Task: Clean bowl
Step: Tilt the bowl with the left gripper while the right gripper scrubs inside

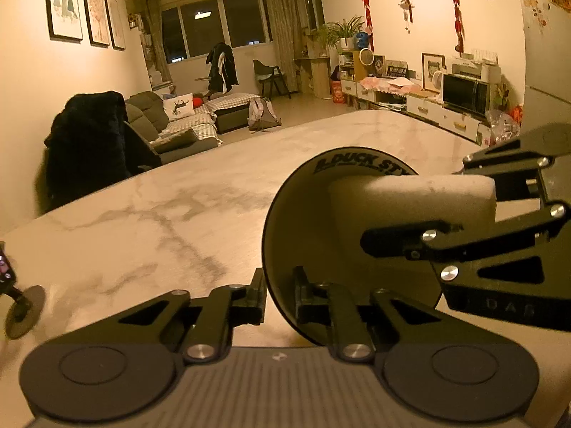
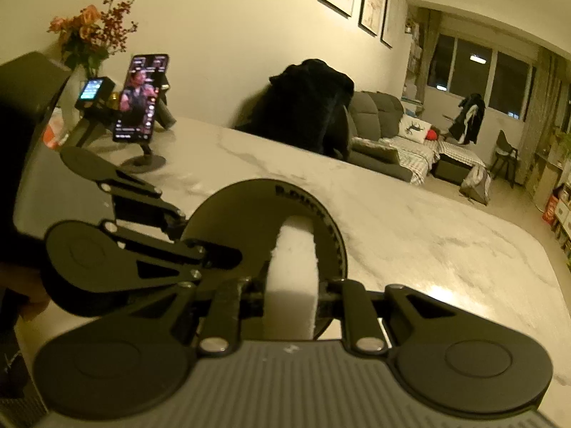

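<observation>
A dark bowl (image 1: 303, 221) with "B.DUCK" lettering on its inner rim is held tilted on its side above the marble table (image 1: 160, 221). My left gripper (image 1: 280, 299) is shut on the bowl's near rim, one finger inside and one outside. My right gripper (image 1: 478, 210) comes in from the right, shut on a white sponge (image 1: 410, 196) that is pushed into the bowl. In the right wrist view the right gripper (image 2: 291, 290) holds the sponge (image 2: 294, 278) inside the bowl (image 2: 232, 214), and the left gripper (image 2: 178, 221) grips the bowl's left rim.
A phone on a stand (image 2: 139, 100) with a lit screen, a small device (image 2: 92, 91) and a vase of flowers (image 2: 89, 35) stand at the table's far left corner. A chair draped with a dark coat (image 2: 307, 103) stands behind the table. The stand's base (image 1: 25, 306) shows at left.
</observation>
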Motion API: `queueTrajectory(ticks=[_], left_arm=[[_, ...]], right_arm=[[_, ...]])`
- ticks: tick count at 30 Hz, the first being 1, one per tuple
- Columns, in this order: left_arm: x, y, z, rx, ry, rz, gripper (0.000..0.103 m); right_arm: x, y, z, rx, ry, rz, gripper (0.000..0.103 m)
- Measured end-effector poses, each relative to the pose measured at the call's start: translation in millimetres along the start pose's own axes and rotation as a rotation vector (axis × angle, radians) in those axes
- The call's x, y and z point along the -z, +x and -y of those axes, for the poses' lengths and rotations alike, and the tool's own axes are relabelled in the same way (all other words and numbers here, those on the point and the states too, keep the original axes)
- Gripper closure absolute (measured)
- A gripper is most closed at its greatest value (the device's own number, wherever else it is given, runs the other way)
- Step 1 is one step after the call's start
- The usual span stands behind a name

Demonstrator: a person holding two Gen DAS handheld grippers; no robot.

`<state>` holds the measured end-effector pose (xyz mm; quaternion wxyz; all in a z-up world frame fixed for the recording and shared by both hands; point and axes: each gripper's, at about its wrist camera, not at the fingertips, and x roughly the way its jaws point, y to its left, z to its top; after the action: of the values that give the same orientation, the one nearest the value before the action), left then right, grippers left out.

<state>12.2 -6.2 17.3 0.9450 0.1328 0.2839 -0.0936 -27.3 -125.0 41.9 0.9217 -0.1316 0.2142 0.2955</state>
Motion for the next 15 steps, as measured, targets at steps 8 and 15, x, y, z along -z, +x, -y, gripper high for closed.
queueTrajectory(ticks=[8, 15], left_arm=[[-4.6, -5.3, 7.2, -0.014, 0.060, 0.052, 0.093], [-11.4, -5.8, 21.2, -0.018, 0.094, 0.103, 0.093]], right_arm=[[-3.6, -2.5, -1.7, 0.021, -0.002, 0.030, 0.085], [-2.8, -3.7, 7.3, 0.061, -0.003, 0.026, 0.085]])
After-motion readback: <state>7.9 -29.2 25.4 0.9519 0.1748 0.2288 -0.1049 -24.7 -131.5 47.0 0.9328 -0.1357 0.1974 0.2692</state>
